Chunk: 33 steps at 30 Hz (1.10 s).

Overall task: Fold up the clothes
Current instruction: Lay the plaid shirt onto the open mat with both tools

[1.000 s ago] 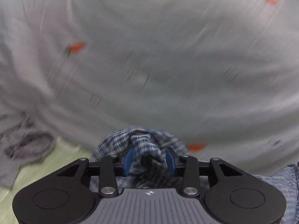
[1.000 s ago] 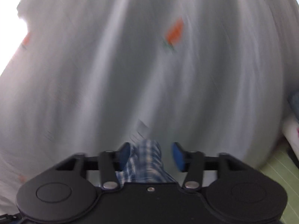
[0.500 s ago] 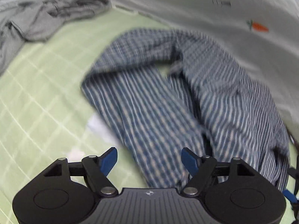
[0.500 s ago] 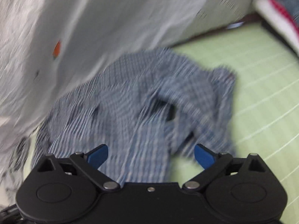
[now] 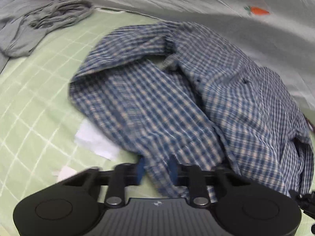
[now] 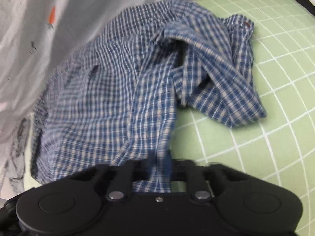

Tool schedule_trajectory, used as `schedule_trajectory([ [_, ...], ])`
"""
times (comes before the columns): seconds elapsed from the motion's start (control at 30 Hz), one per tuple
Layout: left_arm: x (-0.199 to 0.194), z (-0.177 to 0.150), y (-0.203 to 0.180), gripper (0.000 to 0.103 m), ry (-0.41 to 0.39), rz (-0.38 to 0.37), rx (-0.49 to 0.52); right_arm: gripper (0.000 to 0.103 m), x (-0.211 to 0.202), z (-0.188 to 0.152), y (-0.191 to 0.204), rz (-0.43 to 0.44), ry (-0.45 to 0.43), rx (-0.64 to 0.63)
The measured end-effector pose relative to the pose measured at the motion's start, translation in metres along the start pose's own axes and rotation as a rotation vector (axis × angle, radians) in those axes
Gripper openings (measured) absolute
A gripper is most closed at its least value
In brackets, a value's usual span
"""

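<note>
Nearest in left wrist view, the left gripper [image 5: 156, 170] has its blue fingers clenched on a narrow bunched strip of the plaid shirt [image 5: 177, 98], right at the near edge of the fabric. Same on the other side: the right gripper [image 6: 159, 167] has its fingers pinched tight on a gathered strip of the shirt's near edge [image 6: 122, 90]. Both grips look thin, just an edge w/ little cloth between the pads, so a hard pull could slide the fabric out, esp. if the two pulls aren't matched. Beyond the grippers the shirt lies crumpled on the green grid mat [image 5: 29, 108], not flat, w/ layers overlapping and one flap [image 6: 226, 98] twisted over to the right-hand side. Risk: lifting now may drag the tangle along and lock in the twist, or catch the white sheet w/ carrot print [image 5: 256, 10] that the shirt's far side touches. Long axis runs roughly from the grippers away toward the sheet; collar looks to be at the far end, but blur makes that unsure. Farther left, a grey garment [image 5: 39, 23] sits heaped, apart from the shirt.
</note>
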State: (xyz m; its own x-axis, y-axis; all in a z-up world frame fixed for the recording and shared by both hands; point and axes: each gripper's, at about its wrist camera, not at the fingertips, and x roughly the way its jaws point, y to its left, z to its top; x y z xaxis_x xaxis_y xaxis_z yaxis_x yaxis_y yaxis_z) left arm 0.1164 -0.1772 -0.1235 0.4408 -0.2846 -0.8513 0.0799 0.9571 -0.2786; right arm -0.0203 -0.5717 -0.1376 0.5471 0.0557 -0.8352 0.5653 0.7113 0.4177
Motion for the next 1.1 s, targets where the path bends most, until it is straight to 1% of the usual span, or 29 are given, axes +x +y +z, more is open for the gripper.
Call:
schedule_trajectory([
  [0.03, -0.003, 0.002, 0.007, 0.011, -0.013, 0.007, -0.010, 0.002, -0.006, 0.001, -0.003, 0.005, -0.025, 0.002],
  [0.07, -0.007, 0.004, 0.013, 0.011, -0.030, 0.025, -0.014, 0.001, -0.011, 0.002, -0.007, 0.008, -0.048, 0.010],
  [0.13, -0.017, 0.011, 0.027, 0.009, -0.079, 0.103, -0.006, 0.001, -0.025, 0.004, -0.016, -0.002, -0.103, 0.031],
  [0.2, -0.026, 0.020, 0.049, 0.009, -0.124, 0.180, -0.032, 0.001, -0.040, 0.008, -0.027, -0.034, -0.164, 0.059],
  [0.27, -0.034, 0.029, 0.070, 0.009, -0.155, 0.268, -0.053, 0.001, -0.052, 0.012, -0.035, -0.074, -0.218, 0.061],
  [0.3, -0.038, 0.031, 0.075, 0.010, -0.159, 0.288, -0.052, 0.001, -0.056, 0.013, -0.036, -0.102, -0.242, 0.043],
  [0.37, -0.045, 0.036, 0.080, 0.011, -0.159, 0.298, -0.050, 0.005, -0.061, 0.013, -0.035, -0.152, -0.259, 0.003],
  [0.4, -0.046, 0.034, 0.076, 0.016, -0.155, 0.282, -0.043, 0.008, -0.061, 0.012, -0.032, -0.173, -0.260, -0.008],
  [0.43, -0.046, 0.032, 0.067, 0.025, -0.149, 0.257, -0.033, 0.019, -0.061, 0.009, -0.029, -0.190, -0.264, -0.010],
  [0.47, -0.046, 0.029, 0.059, 0.030, -0.143, 0.231, -0.022, 0.035, -0.062, 0.007, -0.025, -0.199, -0.265, -0.013],
  [0.53, -0.044, 0.023, 0.040, 0.048, -0.125, 0.180, 0.006, 0.051, -0.061, 0.002, -0.015, -0.211, -0.263, -0.025],
  [0.57, -0.039, 0.019, 0.027, 0.051, -0.105, 0.154, 0.021, 0.054, -0.060, 0.001, -0.009, -0.218, -0.261, -0.035],
  [0.6, -0.034, 0.015, 0.015, 0.060, -0.084, 0.128, 0.034, 0.059, -0.060, -0.001, -0.004, -0.224, -0.256, -0.054],
  [0.63, -0.030, 0.010, 0.002, 0.067, -0.069, 0.097, 0.045, 0.077, -0.060, -0.004, 0.002, -0.230, -0.251, -0.074],
  [0.67, -0.027, 0.006, -0.010, 0.068, -0.056, 0.065, 0.055, 0.090, -0.062, -0.008, 0.007, -0.237, -0.247, -0.097],
  [0.7, -0.025, 0.001, -0.023, 0.070, -0.044, 0.037, 0.075, 0.091, -0.064, -0.013, 0.012, -0.243, -0.243, -0.120],
  [0.8, -0.016, -0.011, -0.055, 0.073, -0.012, -0.007, 0.188, 0.091, -0.058, -0.021, 0.024, -0.250, -0.205, -0.173],
  [0.9, -0.012, -0.018, -0.074, 0.073, 0.003, 0.003, 0.267, 0.080, -0.047, -0.027, 0.024, -0.253, -0.139, -0.194],
  [0.93, -0.013, -0.019, -0.077, 0.073, 0.002, 0.000, 0.278, 0.072, -0.046, -0.027, 0.023, -0.247, -0.124, -0.186],
  [1.0, -0.015, -0.017, -0.074, 0.073, -0.006, -0.006, 0.265, 0.054, -0.046, -0.025, 0.020, -0.230, -0.116, -0.166],
  [1.03, -0.016, -0.015, -0.070, 0.073, -0.010, 0.002, 0.247, 0.035, -0.048, -0.025, 0.018, -0.234, -0.124, -0.164],
  [1.07, -0.018, -0.012, -0.064, 0.073, -0.014, 0.014, 0.226, 0.014, -0.050, -0.024, 0.016, -0.238, -0.132, -0.162],
  [1.1, -0.020, -0.011, -0.062, 0.073, -0.019, 0.018, 0.220, 0.005, -0.053, -0.023, 0.014, -0.242, -0.140, -0.160],
])
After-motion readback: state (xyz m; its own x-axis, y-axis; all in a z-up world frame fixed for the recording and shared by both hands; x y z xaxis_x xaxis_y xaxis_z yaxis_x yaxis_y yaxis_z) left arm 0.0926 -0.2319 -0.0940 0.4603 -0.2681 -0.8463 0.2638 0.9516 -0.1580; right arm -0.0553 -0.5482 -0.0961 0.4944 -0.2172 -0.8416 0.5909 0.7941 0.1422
